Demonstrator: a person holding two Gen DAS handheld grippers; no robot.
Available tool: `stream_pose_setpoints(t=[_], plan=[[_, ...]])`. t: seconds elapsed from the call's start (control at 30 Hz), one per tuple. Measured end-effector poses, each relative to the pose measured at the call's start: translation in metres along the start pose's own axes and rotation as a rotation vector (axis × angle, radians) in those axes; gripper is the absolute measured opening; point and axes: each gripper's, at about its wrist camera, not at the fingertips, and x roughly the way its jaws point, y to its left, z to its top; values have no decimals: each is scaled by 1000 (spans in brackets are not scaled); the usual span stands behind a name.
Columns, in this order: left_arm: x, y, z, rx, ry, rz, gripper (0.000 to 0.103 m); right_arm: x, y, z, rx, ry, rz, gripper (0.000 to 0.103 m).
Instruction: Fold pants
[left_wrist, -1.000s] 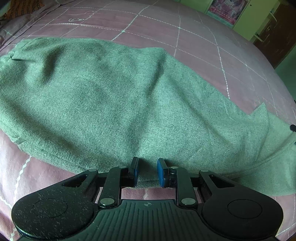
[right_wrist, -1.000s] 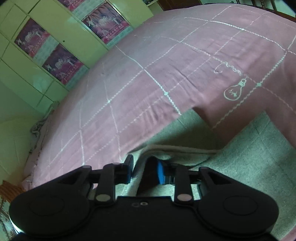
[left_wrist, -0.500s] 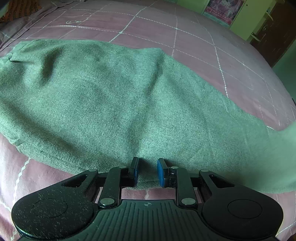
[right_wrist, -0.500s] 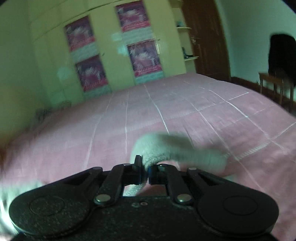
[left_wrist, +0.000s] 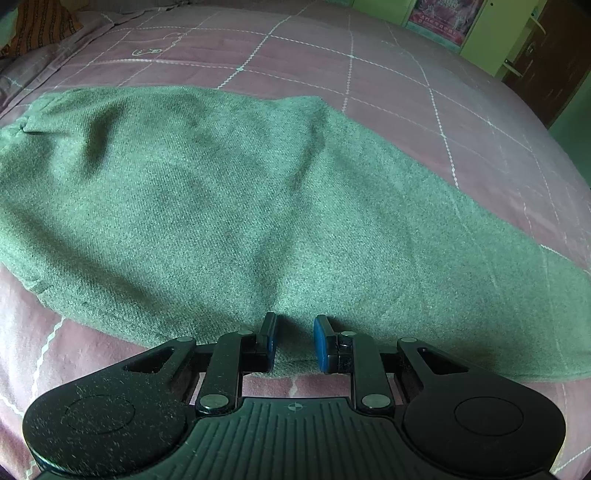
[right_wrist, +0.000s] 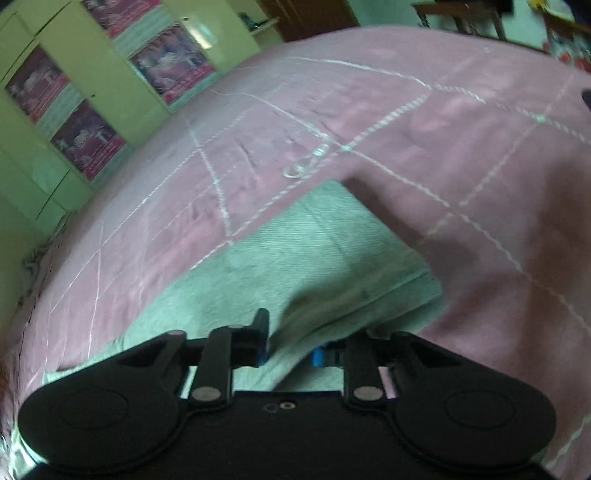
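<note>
The green pants (left_wrist: 229, 206) lie flat across the pink bedspread (left_wrist: 388, 74), running from upper left to lower right. My left gripper (left_wrist: 294, 341) is open, its blue pads either side of the near edge of the cloth. In the right wrist view a leg end of the pants (right_wrist: 332, 251) lies on the bed in front of my right gripper (right_wrist: 286, 341). Its jaws stand apart, and a fold of the green cloth passes between them and hides part of the right pad. The view is blurred.
The bedspread (right_wrist: 461, 122) has a white stitched grid. Green cupboard doors with posters (right_wrist: 85, 110) stand beyond the bed's far side. A dark wooden door (left_wrist: 543, 55) is at the far right. A patterned cushion (left_wrist: 37, 29) lies at the top left.
The right gripper was shut on a leg end and carried it across; its jaws now stand apart with the cloth lying on the bed. The left gripper has stayed still.
</note>
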Motion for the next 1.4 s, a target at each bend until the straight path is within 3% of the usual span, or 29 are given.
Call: stream_pose_setpoints(t=[0.07, 0.17, 0.2, 0.27, 0.3, 0.33, 0.47, 0.53, 0.63, 0.73, 0.77, 0.8, 0.83, 0.9, 0.93, 1.03, 1.17, 1.3, 1.4], plan=[[0, 0, 0, 5, -2, 2, 22, 4, 7, 4, -59, 5, -33, 10], [0, -2, -1, 17, -9, 10, 22, -17, 22, 8, -172, -105, -33, 10], [-1, -4, -2, 26, -10, 16, 22, -14, 22, 7, -207, -96, -82, 15], [-3, -7, -2, 38, -14, 28, 22, -2, 11, 8, -246, -22, -166, 13], [-4, -8, -2, 44, -16, 31, 22, -4, 5, 9, -231, -15, -146, 18], [-5, -8, -2, 44, -16, 33, 22, -11, -1, 11, -207, -31, -145, 29], [-17, -12, -2, 28, -38, 10, 22, -39, -26, 16, -86, -51, -130, 37], [-23, -20, -4, 40, -53, -16, 22, -41, -34, 11, -31, -16, -100, 47], [-23, -41, -4, 79, -42, -42, 22, -33, -43, 3, 34, 10, -77, 50], [-14, -59, -5, 94, -24, -60, 22, -29, -46, 0, 140, 2, -52, 63], [-8, -63, -6, 102, -14, -47, 22, -27, -44, 0, 148, 1, -50, 62], [-3, -67, -10, 105, -12, -31, 23, -24, -40, 2, 127, -2, -58, 55], [1, -68, -11, 107, -14, -20, 23, -23, -35, 1, 107, -5, -59, 39], [4, -69, -11, 101, -22, -6, 24, -20, -27, 2, 77, -2, -46, 16], [3, -70, -10, 94, -20, -6, 24, -19, -23, 3, 64, 2, -41, 14], [-3, -72, -5, 91, -35, -29, 24, -28, -11, 10, 4, -34, -50, 12], [1, -81, -3, 103, -26, -43, 24, -58, 12, 18, -108, -149, -40, 12], [8, -84, -3, 136, -17, -18, 25, -15, -5, 8, -132, 12, -189, 18], [-3, -79, 2, 96, -30, -34, 25, -23, -6, 7, -107, -25, -169, 28]])
